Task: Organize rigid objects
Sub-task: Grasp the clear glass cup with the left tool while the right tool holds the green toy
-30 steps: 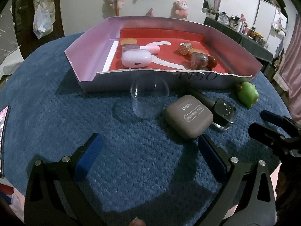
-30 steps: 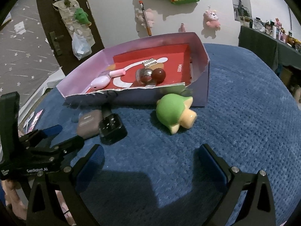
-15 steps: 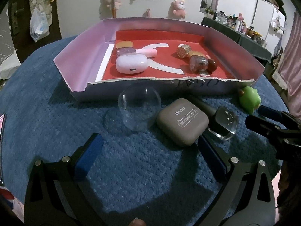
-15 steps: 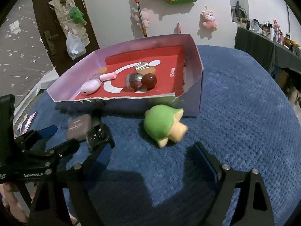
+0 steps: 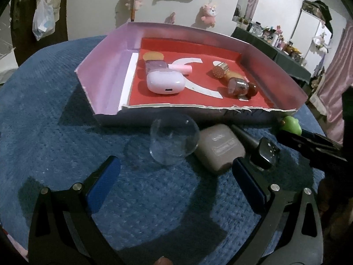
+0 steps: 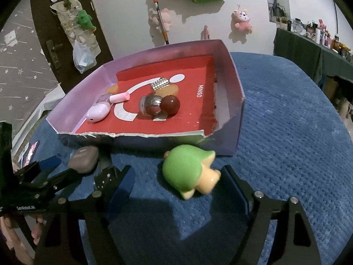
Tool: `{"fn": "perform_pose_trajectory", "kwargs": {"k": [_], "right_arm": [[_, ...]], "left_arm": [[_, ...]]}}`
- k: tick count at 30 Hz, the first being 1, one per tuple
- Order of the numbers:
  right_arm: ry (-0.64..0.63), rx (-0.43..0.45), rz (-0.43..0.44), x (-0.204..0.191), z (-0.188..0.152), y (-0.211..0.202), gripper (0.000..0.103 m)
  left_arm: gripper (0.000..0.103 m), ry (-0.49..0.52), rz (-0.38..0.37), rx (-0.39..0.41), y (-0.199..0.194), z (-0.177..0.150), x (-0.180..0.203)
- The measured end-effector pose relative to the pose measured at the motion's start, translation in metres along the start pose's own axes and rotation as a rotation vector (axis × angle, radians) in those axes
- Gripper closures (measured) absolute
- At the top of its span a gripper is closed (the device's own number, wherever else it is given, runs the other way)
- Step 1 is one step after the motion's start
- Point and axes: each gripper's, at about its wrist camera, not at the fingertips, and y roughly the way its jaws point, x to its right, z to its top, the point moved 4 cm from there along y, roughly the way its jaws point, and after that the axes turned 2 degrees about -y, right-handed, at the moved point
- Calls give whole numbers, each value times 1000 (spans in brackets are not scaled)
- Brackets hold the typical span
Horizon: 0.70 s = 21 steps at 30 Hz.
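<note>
A pink-walled box (image 5: 106,81) with a red floor holds a lilac earbud case (image 5: 165,82), a pink tube, a gold-capped piece and a brown ball (image 6: 169,105). In front of it on the blue cloth lie a clear glass ball (image 5: 174,139), a taupe case (image 5: 220,148), a black square bottle (image 5: 267,152) and a green mushroom toy (image 6: 187,170). My left gripper (image 5: 175,167) is open just short of the glass ball. My right gripper (image 6: 178,183) is closing with the mushroom toy between its jaws; the left pad is clear of it.
The blue cloth (image 5: 55,132) covers the whole round table. A phone (image 6: 30,152) lies at its left edge. The left gripper (image 6: 44,172) stands close to the taupe case (image 6: 83,159) and the bottle (image 6: 106,176). Plush toys hang on the wall behind the box.
My right gripper has moved forward over the green mushroom toy and its jaws have narrowed around it. The left gripper has turned slightly, so the glass ball and taupe case sit nearer its fingers.
</note>
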Motion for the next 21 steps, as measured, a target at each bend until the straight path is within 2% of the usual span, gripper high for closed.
{"fn": "perform_pose_trajectory", "kwargs": {"k": [5, 11, 15, 19, 21], "right_arm": [[2, -4, -2, 1, 1, 2, 20], [-11, -7, -42, -2, 4, 6, 25], [-8, -7, -56, 0, 5, 7, 31], [-11, -5, -80, 1, 6, 8, 38], [-14, -4, -94, 2, 6, 8, 43]], "left_arm": [[0, 2, 1, 10, -6, -3, -16], [0, -15, 56, 5, 5, 9, -23], [14, -5, 81, 12, 9, 15, -20], [15, -15, 105, 13, 11, 18, -20], [18, -1, 124, 14, 13, 17, -18]]}}
